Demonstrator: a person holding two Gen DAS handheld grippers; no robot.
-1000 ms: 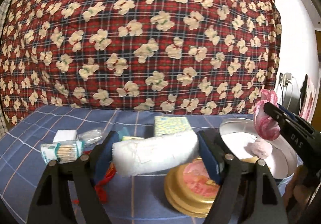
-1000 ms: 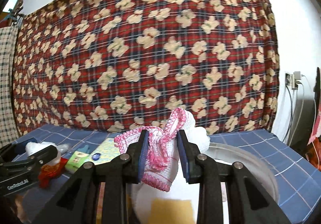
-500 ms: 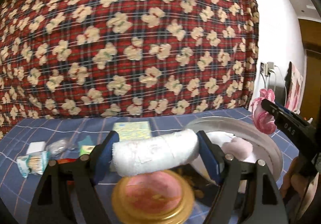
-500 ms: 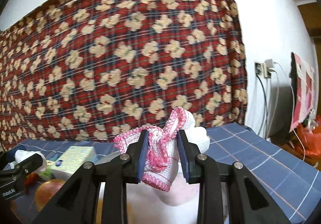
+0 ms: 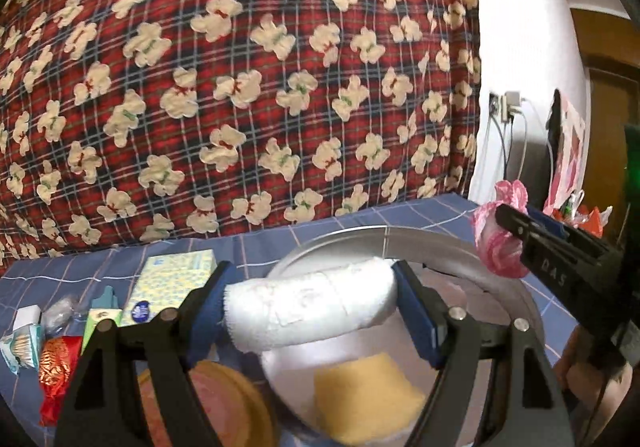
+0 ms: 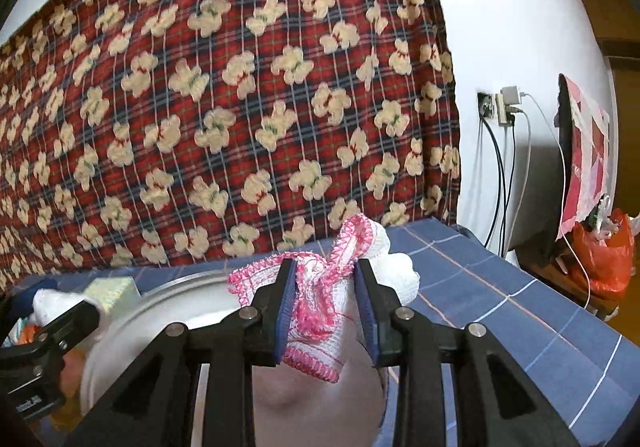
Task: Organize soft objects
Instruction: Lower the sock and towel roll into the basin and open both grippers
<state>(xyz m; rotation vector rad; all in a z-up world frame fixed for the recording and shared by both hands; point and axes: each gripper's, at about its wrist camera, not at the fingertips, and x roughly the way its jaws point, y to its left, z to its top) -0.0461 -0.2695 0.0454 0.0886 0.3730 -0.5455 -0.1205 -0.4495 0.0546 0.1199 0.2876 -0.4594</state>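
Note:
My left gripper (image 5: 310, 305) is shut on a rolled white towel (image 5: 308, 309), held crosswise above the round metal basin (image 5: 432, 247). A yellow sponge (image 5: 366, 403) lies inside the basin. My right gripper (image 6: 325, 299) is shut on a white cloth with pink stitched edging (image 6: 320, 311), also over the basin (image 6: 160, 299), above something soft and pink (image 6: 316, 399). In the left wrist view the right gripper (image 5: 520, 243) and its pink cloth (image 5: 498, 239) show at the right. The left gripper's fingers (image 6: 64, 323) with the towel (image 6: 48, 301) appear at the left of the right wrist view.
On the blue checked tablecloth (image 5: 80, 279) left of the basin lie a tissue pack (image 5: 172, 279), a red foil packet (image 5: 56, 371), a cotton swab box (image 5: 22, 343) and a gold round tin (image 5: 224, 403). A red patterned blanket (image 5: 240, 87) hangs behind. Cables and a socket (image 6: 496, 107) are on the right wall.
Both grippers have moved to the right with their cloths, so both now hang over the basin. The tin has slid to the lower left of the left view and the sponge has come into sight.

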